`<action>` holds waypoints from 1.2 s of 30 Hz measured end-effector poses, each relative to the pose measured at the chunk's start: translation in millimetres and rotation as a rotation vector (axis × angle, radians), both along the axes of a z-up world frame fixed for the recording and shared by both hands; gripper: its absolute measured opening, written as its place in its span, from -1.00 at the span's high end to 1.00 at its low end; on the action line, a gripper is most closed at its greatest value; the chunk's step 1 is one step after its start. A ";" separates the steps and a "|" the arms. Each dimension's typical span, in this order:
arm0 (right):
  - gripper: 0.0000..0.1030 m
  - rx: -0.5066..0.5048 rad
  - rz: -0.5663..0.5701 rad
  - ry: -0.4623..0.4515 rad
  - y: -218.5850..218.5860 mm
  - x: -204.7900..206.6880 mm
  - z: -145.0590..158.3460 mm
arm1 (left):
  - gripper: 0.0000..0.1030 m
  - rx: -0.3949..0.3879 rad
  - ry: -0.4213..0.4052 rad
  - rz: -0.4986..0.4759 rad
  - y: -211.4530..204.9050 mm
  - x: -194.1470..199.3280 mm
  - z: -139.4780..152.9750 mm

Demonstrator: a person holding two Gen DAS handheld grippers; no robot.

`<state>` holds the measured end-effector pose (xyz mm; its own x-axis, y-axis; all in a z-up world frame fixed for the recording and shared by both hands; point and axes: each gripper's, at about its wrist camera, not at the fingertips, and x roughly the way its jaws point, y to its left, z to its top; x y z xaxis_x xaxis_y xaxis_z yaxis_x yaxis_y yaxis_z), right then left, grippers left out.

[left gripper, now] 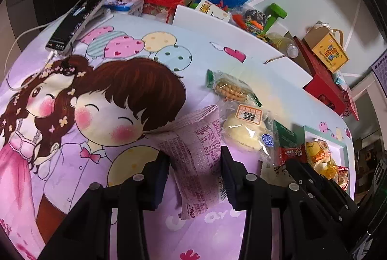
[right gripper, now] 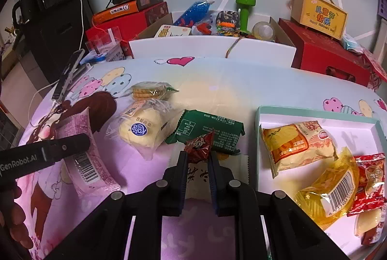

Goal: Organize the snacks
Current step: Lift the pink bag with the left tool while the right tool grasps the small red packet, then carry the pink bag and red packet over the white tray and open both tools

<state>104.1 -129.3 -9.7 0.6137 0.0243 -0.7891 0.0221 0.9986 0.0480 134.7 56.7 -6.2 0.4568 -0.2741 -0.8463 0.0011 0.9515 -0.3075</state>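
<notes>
Right of the right tool (right gripper: 197,158), the tray (right gripper: 314,112) holds an orange pack (right gripper: 297,146), a yellow pack (right gripper: 329,190) and red ones. That tool grips a red candy (right gripper: 199,145) between its tips; the left tool (left gripper: 194,168) clenches a pink packet (left gripper: 196,158) (both on the cartoon-print bench).

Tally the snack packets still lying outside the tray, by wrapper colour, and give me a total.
Pink packet: 1
Green packet: 1
Red packet: 1
White packet: 1
Clear wraps, crackers and bun: 2
Total: 6
</notes>
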 end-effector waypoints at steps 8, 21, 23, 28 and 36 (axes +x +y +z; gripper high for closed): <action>0.66 0.016 -0.007 -0.016 -3.8 -7.9 10.7 | 0.17 0.007 -0.032 -0.006 -1.1 -4.5 12.4; 0.66 0.032 -0.050 -0.048 -20.0 -32.3 31.9 | 0.17 0.020 -0.087 -0.023 -4.2 -15.0 32.4; 0.66 0.034 -0.059 -0.054 -23.2 -38.4 35.1 | 0.17 0.023 -0.094 -0.029 -6.3 -17.2 35.2; 0.66 0.041 -0.094 -0.069 -36.5 -54.5 43.4 | 0.17 0.020 -0.114 -0.055 -15.9 -23.4 43.6; 0.66 0.053 -0.161 -0.100 -59.1 -79.9 55.3 | 0.17 0.031 -0.161 -0.105 -34.9 -34.6 60.0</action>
